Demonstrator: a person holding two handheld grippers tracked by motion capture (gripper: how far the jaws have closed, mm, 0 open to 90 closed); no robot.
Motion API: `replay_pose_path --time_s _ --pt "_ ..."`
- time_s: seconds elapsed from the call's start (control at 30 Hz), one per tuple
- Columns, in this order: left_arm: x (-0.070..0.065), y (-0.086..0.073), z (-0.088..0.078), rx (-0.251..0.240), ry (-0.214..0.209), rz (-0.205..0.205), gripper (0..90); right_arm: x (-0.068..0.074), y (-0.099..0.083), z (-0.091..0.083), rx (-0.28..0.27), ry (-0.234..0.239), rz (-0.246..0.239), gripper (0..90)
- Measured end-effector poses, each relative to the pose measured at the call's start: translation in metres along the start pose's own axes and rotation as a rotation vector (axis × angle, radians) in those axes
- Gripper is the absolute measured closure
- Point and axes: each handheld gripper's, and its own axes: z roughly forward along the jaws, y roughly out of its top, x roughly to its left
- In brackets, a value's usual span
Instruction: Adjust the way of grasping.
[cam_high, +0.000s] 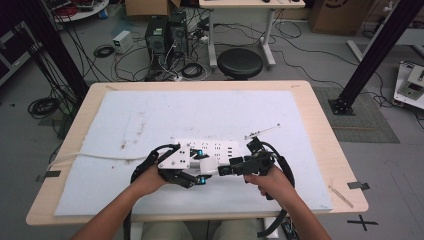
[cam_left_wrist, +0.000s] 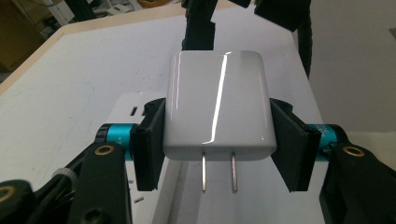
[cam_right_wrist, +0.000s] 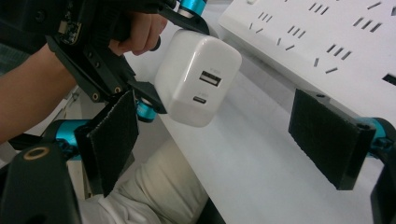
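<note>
Above power strip (cam_high: 220, 147), left gripper (cam_left_wrist: 217, 144) clamping charger (cam_left_wrist: 217, 109)

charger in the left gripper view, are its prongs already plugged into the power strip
No: the charger is clamped in the left hand-held gripper with both metal prongs bare and hanging free above the power strip.

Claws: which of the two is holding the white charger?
The left claw: its pads are shut on the charger, prongs showing below. The right claw stands open, holding nothing.
</note>
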Motion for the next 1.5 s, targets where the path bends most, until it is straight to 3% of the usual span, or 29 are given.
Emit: replay_pose_path --time_s 0.13,0.6,0.73,0.87,1.0,1.03,1.1,1.17,1.23,1.27,1.37,1.5 --pt "0.001 -0.001 0.000 -0.023 -0.002 -0.013 42.5 -0.002 0.002 0.003 0.000 0.018 0.020 16.3" --pt "-0.001 -0.001 0.004 -0.032 -0.016 -0.001 42.5 0.000 0.012 0.020 0.030 0.072 0.077 16.4" --pt "-0.001 0.000 0.004 -0.038 -0.014 0.000 42.5 -0.001 0.015 0.026 0.041 0.114 0.096 25.6" --pt "-0.002 0.000 0.004 -0.039 -0.013 0.003 42.5 -0.005 0.016 0.029 0.050 0.175 0.156 39.6" --pt "-0.002 0.000 0.003 -0.040 -0.013 0.014 42.5 -0.009 0.014 0.032 0.053 0.188 0.168 52.2" --pt "-0.002 0.000 0.003 -0.038 -0.009 0.015 42.5 -0.011 0.013 0.031 0.044 0.211 0.184 55.5" --pt "-0.003 0.000 0.003 -0.025 -0.005 0.031 42.5 -0.014 0.012 0.031 0.036 0.233 0.195 57.0" --pt "-0.004 0.000 0.005 -0.016 0.001 0.032 42.4 -0.014 0.011 0.032 0.041 0.221 0.201 58.1" --pt "-0.002 0.001 0.006 -0.024 -0.016 -0.047 41.1 -0.014 0.011 0.032 0.031 0.210 0.185 61.1" --pt "0.001 0.001 0.006 -0.030 -0.023 -0.089 40.1 -0.014 0.011 0.031 0.028 0.182 0.159 62.2" --pt "0.006 -0.001 0.002 -0.034 0.004 -0.188 26.8 -0.013 0.010 0.024 -0.009 0.118 0.083 63.0" --pt "0.013 -0.010 -0.007 -0.041 0.025 -0.259 24.6 -0.012 0.009 0.007 -0.078 -0.006 0.023 63.2"
